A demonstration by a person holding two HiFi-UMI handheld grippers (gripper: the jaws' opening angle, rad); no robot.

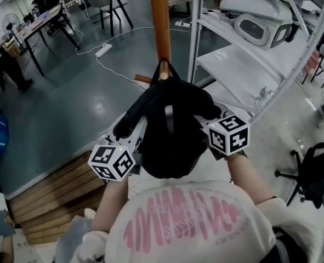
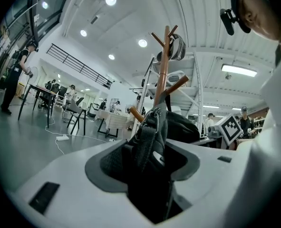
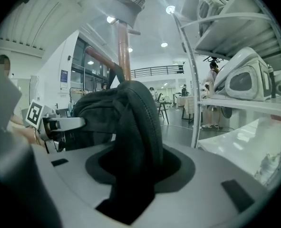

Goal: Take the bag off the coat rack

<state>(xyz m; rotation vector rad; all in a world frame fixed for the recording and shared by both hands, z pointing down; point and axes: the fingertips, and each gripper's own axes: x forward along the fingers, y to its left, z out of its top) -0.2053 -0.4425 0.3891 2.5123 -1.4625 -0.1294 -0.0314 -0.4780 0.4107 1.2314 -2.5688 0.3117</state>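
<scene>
Head view: black bag (image 1: 170,133) hangs by its top loop on a low peg (image 1: 163,74) of the coat rack (image 1: 162,26); not lifted off yet. The left gripper (image 1: 135,131) and right gripper (image 1: 205,124) flank it, one on each side. Open floor (image 1: 68,103) to the rack's left; a white shelving unit (image 1: 244,64) stands just beside it on the right, wooden boards (image 1: 52,193) below left.

Left gripper view: jaws part-closed, clamped on a strap and fabric of the bag. The loop sits on the peg.

Right gripper view: jaws part-closed on the bag's padded edge. A cap (image 3: 129,1) tops the pole.

Judgement: both grips are set; the lift up and off the peg remains. Clearest way out looks up and back toward the person, away from the shelving.
</scene>
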